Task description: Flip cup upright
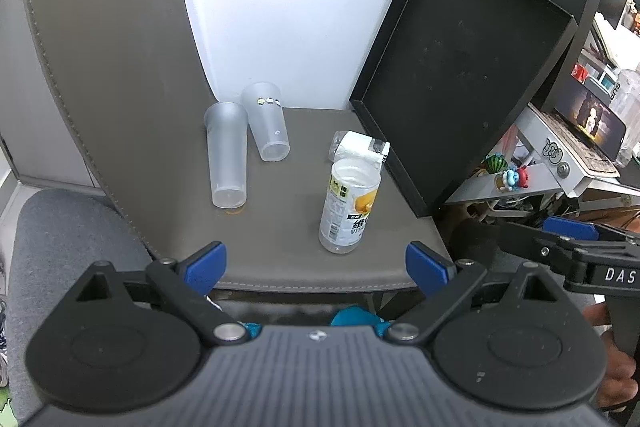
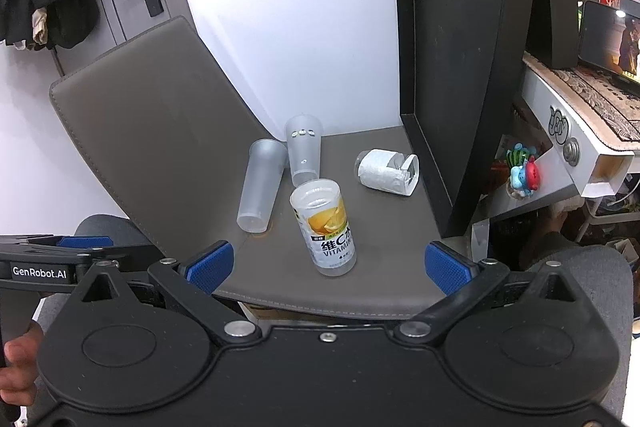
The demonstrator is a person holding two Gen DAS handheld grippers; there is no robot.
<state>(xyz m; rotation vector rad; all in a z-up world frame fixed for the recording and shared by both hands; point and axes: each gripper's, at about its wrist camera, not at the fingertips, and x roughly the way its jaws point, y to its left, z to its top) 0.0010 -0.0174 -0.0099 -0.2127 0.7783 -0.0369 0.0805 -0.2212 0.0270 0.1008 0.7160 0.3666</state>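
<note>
Two frosted plastic cups stand on a grey leather chair seat [image 1: 280, 259]. The taller cup [image 1: 226, 155] [image 2: 261, 185] is on the left, the shorter cup [image 1: 267, 121] [image 2: 303, 149] behind it on the right. I cannot tell which end of either is up. A cut-off vitamin drink bottle [image 1: 349, 207] [image 2: 327, 229] stands in front, its open end up. My left gripper [image 1: 316, 263] is open and empty at the seat's front edge. My right gripper [image 2: 328, 263] is open and empty just in front of the bottle.
A roll of tissue in plastic wrap [image 1: 358, 147] [image 2: 388, 171] lies at the back right of the seat. A black tray [image 1: 460, 87] [image 2: 456, 75] leans upright along the seat's right edge. The chair back [image 1: 112, 67] rises on the left. A cluttered desk [image 2: 580, 131] is at right.
</note>
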